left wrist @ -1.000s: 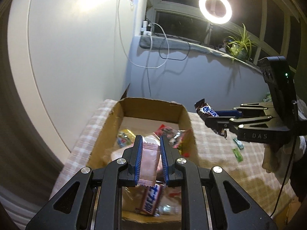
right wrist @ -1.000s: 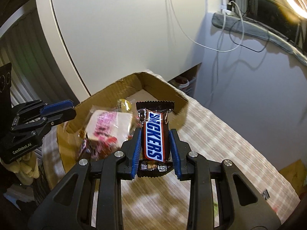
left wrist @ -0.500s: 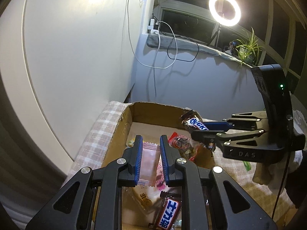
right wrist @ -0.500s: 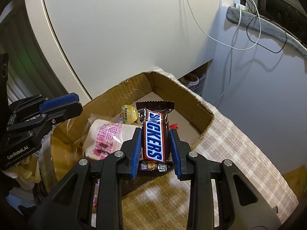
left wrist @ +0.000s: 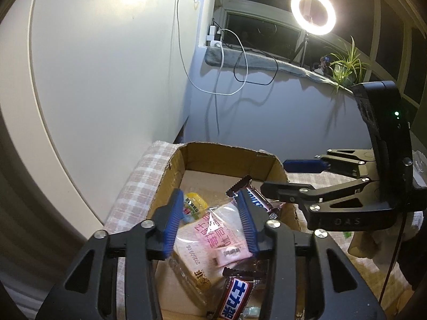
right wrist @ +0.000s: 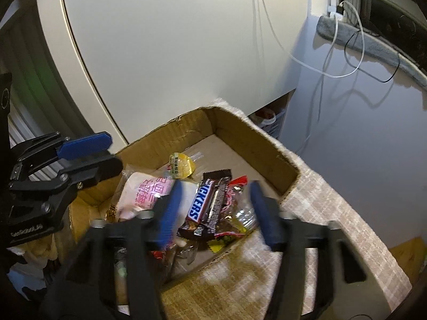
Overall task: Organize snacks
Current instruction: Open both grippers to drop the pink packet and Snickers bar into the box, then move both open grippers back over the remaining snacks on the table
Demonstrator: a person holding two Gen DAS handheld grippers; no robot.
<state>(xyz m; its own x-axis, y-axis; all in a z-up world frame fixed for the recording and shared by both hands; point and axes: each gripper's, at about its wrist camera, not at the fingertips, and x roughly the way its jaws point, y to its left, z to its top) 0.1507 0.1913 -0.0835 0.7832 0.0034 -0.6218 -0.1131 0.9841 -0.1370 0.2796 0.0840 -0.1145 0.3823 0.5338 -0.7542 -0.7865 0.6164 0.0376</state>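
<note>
Both grippers over the cardboard box [right wrist: 248, 144], which sits on a checked cloth [right wrist: 333, 202]; drop-off step, both snacks just let go.

Right gripper [right wrist: 213, 208]: jaws apart, have just been opening, blurred in its own view. Snickers bar [right wrist: 206, 202] lies below and between them, touching neither pad, resting on clear-wrapped sweets inside the box near its close wall.

Left gripper [left wrist: 210, 224]: jaws apart, also just been opening. Pink-and-white bread packet [left wrist: 213, 229] lies between and under them, free of the pads, flat on the box contents. A second bar with Chinese lettering [left wrist: 236, 300] sits nearer, beneath the jaw arms.

Beyond the jaws: yellow jelly cup [right wrist: 181, 165] towards the far wall; rest of the floor there bare cardboard.

Judgement: deposit looks complete for both. Next calls for lifting each gripper straight up clear of the box walls, jaws kept wide so no wrapper snags, then going for whatever snacks remain outside. None identifiable from here.
</note>
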